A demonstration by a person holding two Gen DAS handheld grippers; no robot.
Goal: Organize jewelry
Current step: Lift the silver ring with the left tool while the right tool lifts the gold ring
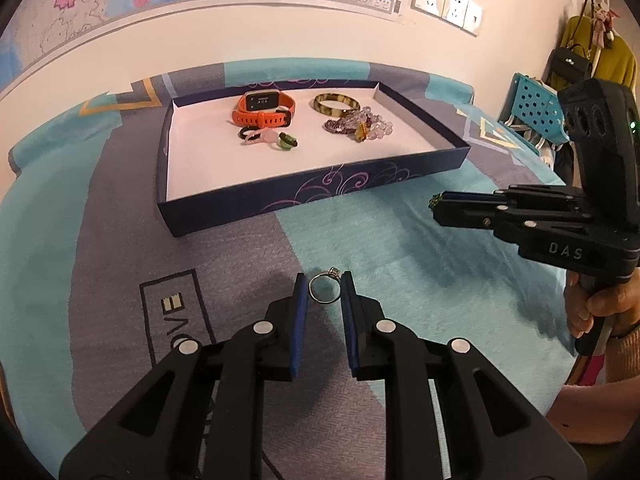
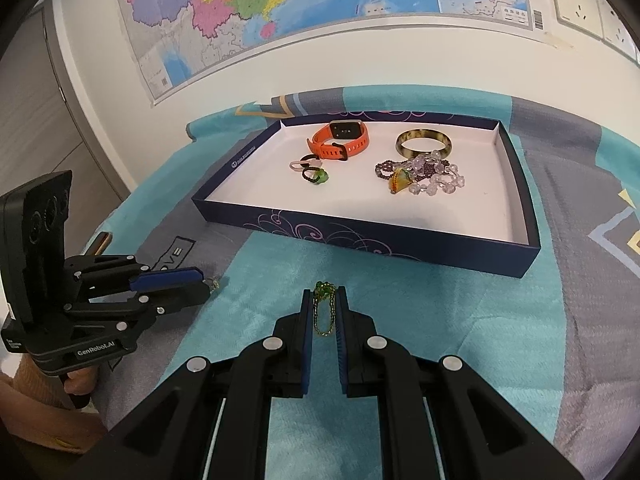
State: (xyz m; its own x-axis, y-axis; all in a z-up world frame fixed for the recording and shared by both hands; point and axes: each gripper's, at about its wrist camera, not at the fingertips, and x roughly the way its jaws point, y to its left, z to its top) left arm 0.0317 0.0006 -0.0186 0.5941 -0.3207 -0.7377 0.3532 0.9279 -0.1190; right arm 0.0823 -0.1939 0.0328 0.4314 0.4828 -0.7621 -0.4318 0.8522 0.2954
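Observation:
My left gripper (image 1: pixel 325 282) is shut on a silver ring with a clear stone (image 1: pixel 325 285), held between its blue pads just above the blanket. My right gripper (image 2: pixel 325 296) is shut on a green beaded bracelet (image 2: pixel 323 308) that hangs between its pads. A dark blue box lid with a white inside (image 1: pixel 312 196) (image 2: pixel 360 232) lies ahead on the blanket. In it are an orange watch (image 1: pixel 262 110) (image 2: pixel 340 138), a brown bangle (image 1: pixel 335 103) (image 2: pixel 424 142), a pile of bead bracelets (image 1: pixel 360 124) (image 2: pixel 420 176) and small rings (image 1: pixel 266 138) (image 2: pixel 310 170).
A teal and grey blanket (image 1: pixel 380 240) (image 2: pixel 440 320) covers the surface. A wall with a map (image 2: pixel 280 8) and sockets (image 1: pixel 448 2) rises behind the box. A blue perforated basket (image 1: pixel 536 108) and hanging bags (image 1: pixel 576 60) are at the right.

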